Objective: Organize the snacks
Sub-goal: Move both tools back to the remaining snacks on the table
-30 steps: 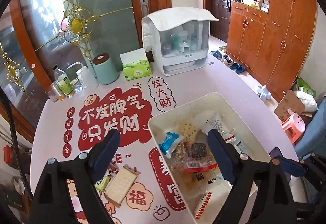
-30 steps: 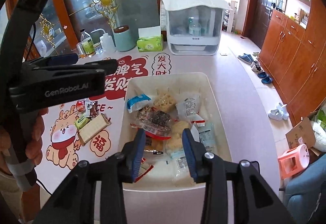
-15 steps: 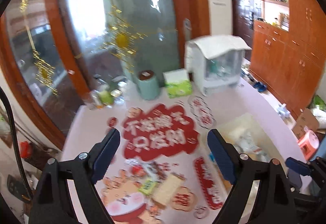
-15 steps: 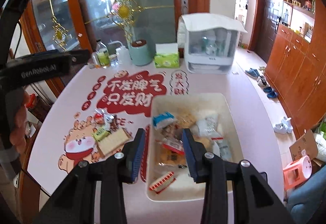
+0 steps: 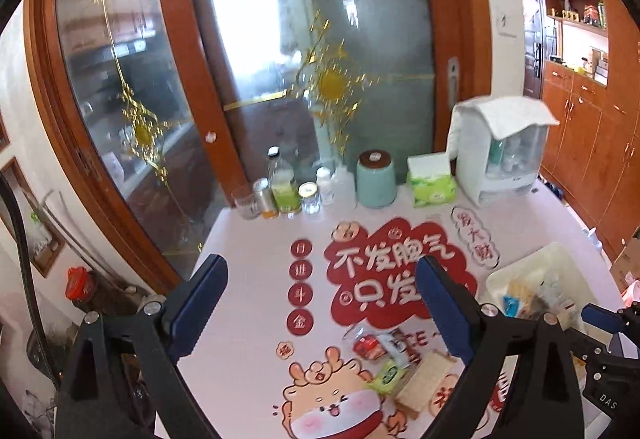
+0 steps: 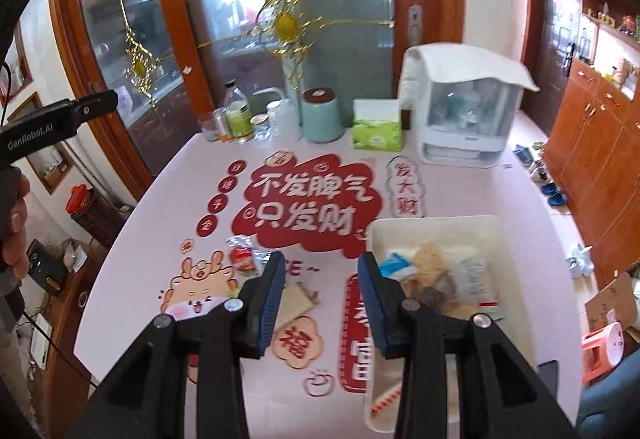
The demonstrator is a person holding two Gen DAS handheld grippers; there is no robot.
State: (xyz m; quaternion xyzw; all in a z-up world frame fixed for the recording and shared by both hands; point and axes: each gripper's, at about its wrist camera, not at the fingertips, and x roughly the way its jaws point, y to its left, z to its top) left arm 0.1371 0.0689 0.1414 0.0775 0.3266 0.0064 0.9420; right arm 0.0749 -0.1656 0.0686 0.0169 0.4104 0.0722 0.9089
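Note:
A white bin (image 6: 436, 227) holds several snack packets (image 6: 430, 269) at the table's right; it also shows in the left wrist view (image 5: 532, 263). Loose snacks lie on the printed tablecloth: a red packet (image 6: 242, 257), a cracker pack (image 5: 424, 381) and a green packet (image 5: 386, 379). My left gripper (image 5: 320, 303) is open and empty, held high above the table's left part. My right gripper (image 6: 322, 295) is open and empty, above the cloth between the loose snacks and the bin.
Along the table's far edge stand bottles and jars (image 6: 236, 119), a mint canister (image 6: 320, 115), a green tissue box (image 6: 376, 131) and a white covered appliance (image 6: 464, 111). Glass doors stand behind. The table's left edge drops to floor clutter (image 6: 80, 199).
Both grippers have pulled back and swung left, away from the bin. The bin now sits at the right of both views and the loose snacks are nearer the middle.

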